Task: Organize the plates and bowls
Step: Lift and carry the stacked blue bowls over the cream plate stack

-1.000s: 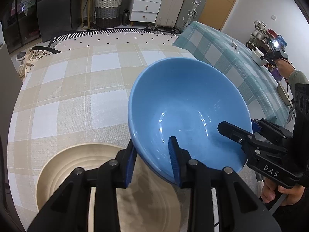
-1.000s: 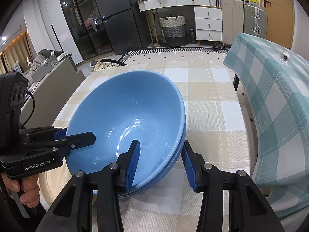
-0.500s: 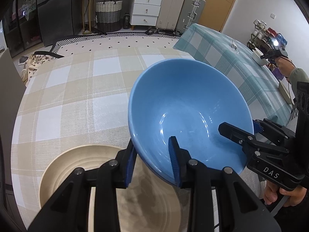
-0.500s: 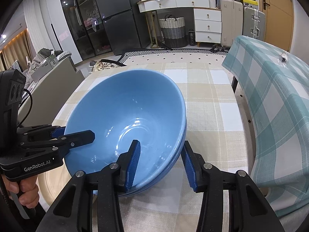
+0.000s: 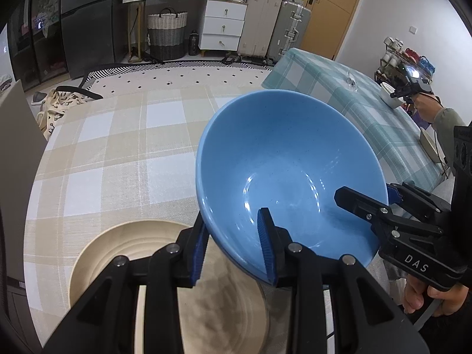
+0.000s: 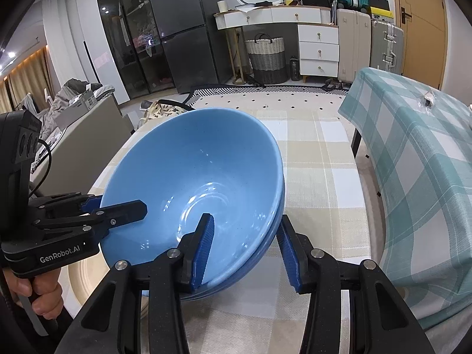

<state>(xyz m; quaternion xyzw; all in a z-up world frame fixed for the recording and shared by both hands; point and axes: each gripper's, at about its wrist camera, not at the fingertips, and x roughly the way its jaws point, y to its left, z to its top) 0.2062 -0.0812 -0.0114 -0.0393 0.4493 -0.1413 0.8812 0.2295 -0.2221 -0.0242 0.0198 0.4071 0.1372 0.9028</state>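
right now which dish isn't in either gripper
The beige plate, lying flat on the tablecloth; the nested blue bowls are clamped at their rims by the left gripper and right gripper.

A home's living space: fridge [image 6: 177, 29], white drawers [image 6: 318, 50], suitcases [image 6: 368, 41], laundry basket [image 6: 267, 56], checked tablecloth [image 6: 318, 159].

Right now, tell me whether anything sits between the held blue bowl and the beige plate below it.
Nothing visible does. The blue bowl, gripped at its rim by the left gripper and right gripper, hangs over the bare beige plate. The bowl's underside hides part of the plate.
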